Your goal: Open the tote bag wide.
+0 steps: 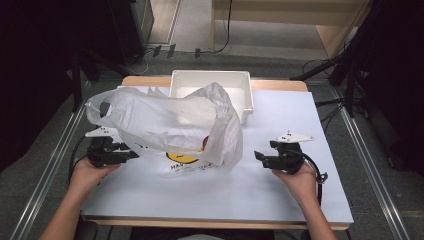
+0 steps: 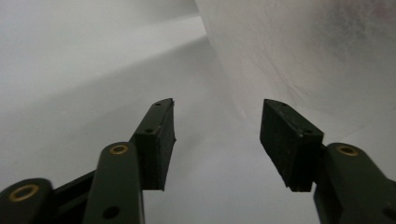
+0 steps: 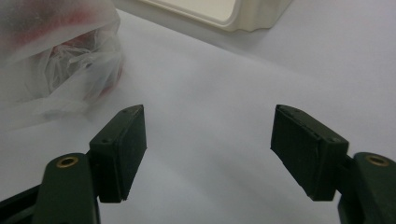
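Note:
A crumpled translucent white plastic bag (image 1: 170,125) with a yellow print and something red inside lies on the white table (image 1: 280,185). My left gripper (image 1: 131,151) rests at the bag's left edge, jaws wide open and empty; in the left gripper view (image 2: 217,126) the bag's film (image 2: 303,51) rises just to the right of the jaws. To the right of the bag my right gripper (image 1: 259,157) points toward it, open with nothing between the jaws. The right gripper view (image 3: 208,135) shows the bag (image 3: 56,60) at the upper left, apart from the jaws.
A white plastic bin (image 1: 212,90) stands at the back of the table behind the bag, its corner (image 3: 224,11) in the right gripper view. Metal rails run along both sides of the table. Cables lie on the floor beyond.

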`<state>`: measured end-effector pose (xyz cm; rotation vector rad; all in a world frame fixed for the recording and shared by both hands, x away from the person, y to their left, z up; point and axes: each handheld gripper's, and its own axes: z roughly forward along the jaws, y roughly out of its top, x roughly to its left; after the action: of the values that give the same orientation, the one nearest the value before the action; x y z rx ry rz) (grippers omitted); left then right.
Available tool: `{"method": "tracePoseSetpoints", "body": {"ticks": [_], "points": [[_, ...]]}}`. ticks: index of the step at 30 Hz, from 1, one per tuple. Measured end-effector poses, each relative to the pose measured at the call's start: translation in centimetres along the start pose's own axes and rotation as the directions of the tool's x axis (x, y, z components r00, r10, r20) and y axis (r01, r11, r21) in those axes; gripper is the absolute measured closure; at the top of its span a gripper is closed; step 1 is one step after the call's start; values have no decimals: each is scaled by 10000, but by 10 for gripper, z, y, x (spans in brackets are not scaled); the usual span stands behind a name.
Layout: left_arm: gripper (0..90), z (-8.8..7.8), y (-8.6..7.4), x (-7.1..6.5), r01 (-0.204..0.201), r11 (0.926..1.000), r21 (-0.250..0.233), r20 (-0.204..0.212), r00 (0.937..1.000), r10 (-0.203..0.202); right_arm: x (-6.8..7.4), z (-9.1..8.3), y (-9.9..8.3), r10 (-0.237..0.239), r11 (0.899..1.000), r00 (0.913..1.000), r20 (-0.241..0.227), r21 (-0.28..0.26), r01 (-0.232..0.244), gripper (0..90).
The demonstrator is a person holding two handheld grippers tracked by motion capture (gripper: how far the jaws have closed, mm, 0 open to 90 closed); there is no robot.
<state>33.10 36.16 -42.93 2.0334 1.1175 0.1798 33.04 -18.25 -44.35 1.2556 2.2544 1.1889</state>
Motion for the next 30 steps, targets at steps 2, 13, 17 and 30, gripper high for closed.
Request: {"method": "tracePoseSetpoints", "body": {"ticks": [2,13,17,30], "points": [[398,0,0,2,252,9996,87,6,9997,-252,1,0,0,-36,10000,10000,-30,21,37,291],[451,-3,2,2,318,9993,213,205,9993,-323,4,0,1,-83,9999,9985,-541,100,89,437],[489,-5,2,2,349,9989,309,257,9990,-357,4,-1,2,47,9999,9983,-582,151,-38,470],[720,-31,1,-16,334,9988,368,759,9965,-361,16,-10,30,-77,10000,9902,-1395,-23,75,663]]}}
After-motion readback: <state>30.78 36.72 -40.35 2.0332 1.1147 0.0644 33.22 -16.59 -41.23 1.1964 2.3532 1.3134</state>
